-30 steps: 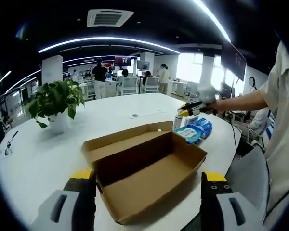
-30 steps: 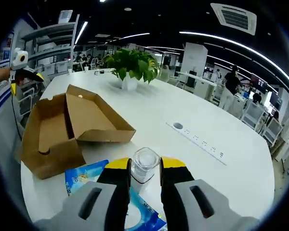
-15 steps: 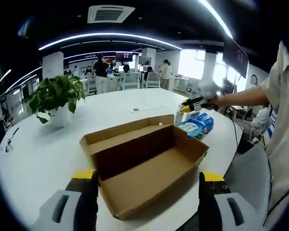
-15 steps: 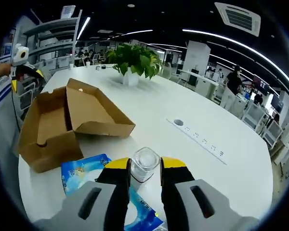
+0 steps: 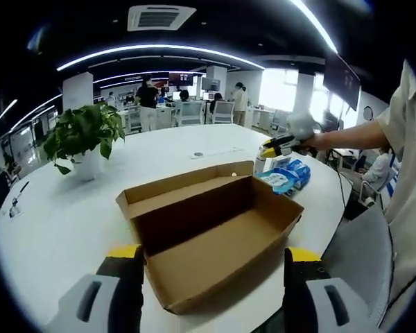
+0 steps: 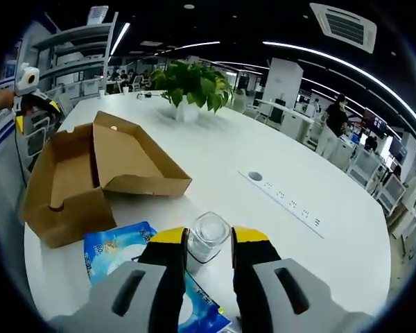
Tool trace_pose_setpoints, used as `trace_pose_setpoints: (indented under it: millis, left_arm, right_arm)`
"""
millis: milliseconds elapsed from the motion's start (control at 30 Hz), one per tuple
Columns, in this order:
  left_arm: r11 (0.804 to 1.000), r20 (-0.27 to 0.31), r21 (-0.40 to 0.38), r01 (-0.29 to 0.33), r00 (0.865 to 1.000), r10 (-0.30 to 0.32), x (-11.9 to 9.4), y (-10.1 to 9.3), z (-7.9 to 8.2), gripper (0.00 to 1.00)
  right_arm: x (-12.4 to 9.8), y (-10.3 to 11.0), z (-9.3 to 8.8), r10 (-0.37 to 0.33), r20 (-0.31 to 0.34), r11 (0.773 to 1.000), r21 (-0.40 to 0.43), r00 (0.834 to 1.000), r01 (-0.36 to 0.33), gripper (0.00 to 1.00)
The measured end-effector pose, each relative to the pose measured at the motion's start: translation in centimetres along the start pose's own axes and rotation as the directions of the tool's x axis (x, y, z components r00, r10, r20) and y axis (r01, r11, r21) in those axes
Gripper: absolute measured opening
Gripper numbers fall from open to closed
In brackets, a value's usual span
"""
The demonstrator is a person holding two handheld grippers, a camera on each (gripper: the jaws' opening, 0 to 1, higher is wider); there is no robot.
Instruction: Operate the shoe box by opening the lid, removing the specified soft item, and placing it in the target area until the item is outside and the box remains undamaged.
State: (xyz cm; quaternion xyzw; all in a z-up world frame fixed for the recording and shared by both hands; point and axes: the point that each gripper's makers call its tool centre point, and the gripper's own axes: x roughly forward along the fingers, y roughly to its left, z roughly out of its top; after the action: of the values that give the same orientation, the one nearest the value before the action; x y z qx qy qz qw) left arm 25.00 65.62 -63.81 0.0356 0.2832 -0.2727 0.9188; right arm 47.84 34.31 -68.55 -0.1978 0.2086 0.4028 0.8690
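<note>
The brown cardboard shoe box (image 5: 215, 236) lies open on the white table (image 5: 62, 222), its lid folded back and its inside bare. My left gripper (image 5: 208, 298) hovers at the box's near edge, open, with nothing between its jaws. A blue soft pack (image 5: 286, 176) lies on the table beyond the box's right end. My right gripper (image 5: 272, 146) is above that pack, held by a person's hand. In the right gripper view, my right gripper (image 6: 209, 243) is shut on a clear bottle (image 6: 208, 232), with the blue pack (image 6: 118, 246) just below and the box (image 6: 69, 180) to the left.
A potted green plant (image 5: 83, 142) stands at the table's far left. A white power strip (image 6: 284, 201) runs across the table right of the bottle. A grey chair (image 5: 364, 257) and the person's sleeve are at the right edge. People and desks fill the office behind.
Both views have shifted a little with the hands. The box, the blue pack and the bottle in the right gripper keep their places.
</note>
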Motion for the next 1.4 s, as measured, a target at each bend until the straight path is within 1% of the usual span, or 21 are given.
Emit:
trace_pose_setpoints:
  millis: [333,433,533,667,767,800,867,933,1000,1067,1100,1133,1167,1333,1400]
  left_arm:
    - [1.000,-0.011,0.000,0.000,1.000,0.000,0.3,0.1,-0.4,0.83]
    - [1.000,-0.010,-0.004,-0.006,1.000,0.006,0.3,0.3,-0.4,0.83]
    - [1.000,-0.018,-0.007,-0.024,1.000,0.024,0.3,0.8,-0.6,0.80]
    - [0.998,-0.040,-0.015,-0.069,0.997,0.068,0.4,1.8,-1.1,0.70]
    - [0.995,-0.066,-0.009,-0.104,0.992,0.103,0.4,2.6,-1.7,0.62]
    - [0.993,-0.084,-0.001,-0.122,0.989,0.121,0.4,2.9,-2.0,0.59]
    - [0.989,-0.109,0.003,-0.149,0.983,0.149,0.4,3.4,-2.6,0.51]
    - [0.985,-0.125,-0.017,-0.170,0.978,0.166,0.5,3.9,-3.1,0.42]
    - [0.977,-0.149,-0.052,-0.205,0.969,0.196,0.5,4.7,-3.8,0.35]
    - [0.971,-0.165,-0.064,-0.232,0.962,0.219,0.4,5.2,-4.2,0.33]
    - [0.964,-0.174,-0.085,-0.253,0.956,0.236,0.3,5.5,-4.6,0.33]
    - [0.959,-0.180,-0.105,-0.263,0.953,0.242,0.3,5.6,-4.8,0.31]
    - [0.954,-0.186,-0.129,-0.270,0.952,0.244,0.3,5.8,-5.0,0.29]
    - [0.943,-0.199,-0.181,-0.278,0.950,0.242,0.5,6.2,-5.8,0.24]
    - [0.938,-0.208,-0.197,-0.284,0.948,0.243,0.7,6.3,-6.2,0.22]
  right_arm:
    - [0.0,0.2,-0.1,0.006,-0.009,1.000,0.003,1.000,-0.006,0.25]
    - [-0.1,0.2,0.0,0.005,-0.007,1.000,0.006,1.000,-0.005,0.26]
    - [-0.3,0.2,0.3,0.001,-0.001,1.000,0.007,1.000,-0.001,0.27]
    - [-0.8,0.3,0.9,-0.004,0.003,1.000,0.008,1.000,0.004,0.29]
    - [-1.1,0.4,1.5,-0.006,0.006,1.000,0.031,1.000,0.006,0.31]
    - [-1.3,0.5,1.6,-0.006,0.001,0.998,0.055,1.000,0.006,0.33]
    - [-1.5,0.7,1.9,-0.003,0.000,0.998,0.061,1.000,0.003,0.34]
    - [-1.9,1.0,2.5,-0.001,-0.005,0.997,0.074,1.000,0.001,0.33]
    - [-2.1,1.3,3.0,0.002,-0.006,0.997,0.082,1.000,-0.001,0.32]
    - [-2.1,1.6,3.7,0.007,0.003,0.997,0.080,1.000,-0.008,0.31]
    - [-2.0,1.9,4.0,0.014,-0.002,0.997,0.080,1.000,-0.014,0.31]
    - [-1.9,2.1,4.2,0.021,-0.007,0.997,0.078,1.000,-0.020,0.30]
    - [-1.8,2.4,4.5,0.023,-0.011,0.997,0.075,1.000,-0.022,0.30]
    - [-1.3,2.9,5.6,0.034,-0.017,0.995,0.093,0.999,-0.033,0.26]
    - [-0.8,3.1,5.7,0.044,-0.042,0.992,0.120,0.998,-0.039,0.27]
